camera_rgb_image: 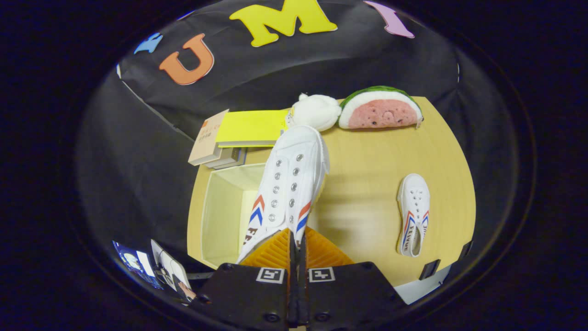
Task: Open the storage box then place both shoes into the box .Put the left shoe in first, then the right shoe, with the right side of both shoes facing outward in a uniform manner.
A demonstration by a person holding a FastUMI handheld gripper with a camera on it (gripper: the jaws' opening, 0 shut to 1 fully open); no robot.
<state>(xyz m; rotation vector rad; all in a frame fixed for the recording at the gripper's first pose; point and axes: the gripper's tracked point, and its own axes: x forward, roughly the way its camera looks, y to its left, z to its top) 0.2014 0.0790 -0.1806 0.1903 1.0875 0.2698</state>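
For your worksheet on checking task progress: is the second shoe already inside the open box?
No: the second shoe lies on the table, well apart from the box, while the gripper holds the first shoe.

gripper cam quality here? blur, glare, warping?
Gripper view: strong fisheye bends the table edge; the held shoe is sharp, pinched by the closed fingers; soft shadow beside it on the tabletop; second shoe slightly soft; no harsh glare.

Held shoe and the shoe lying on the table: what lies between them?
Gripper view: bare tabletop separates the held shoe, which the tongs grip, from the other shoe.
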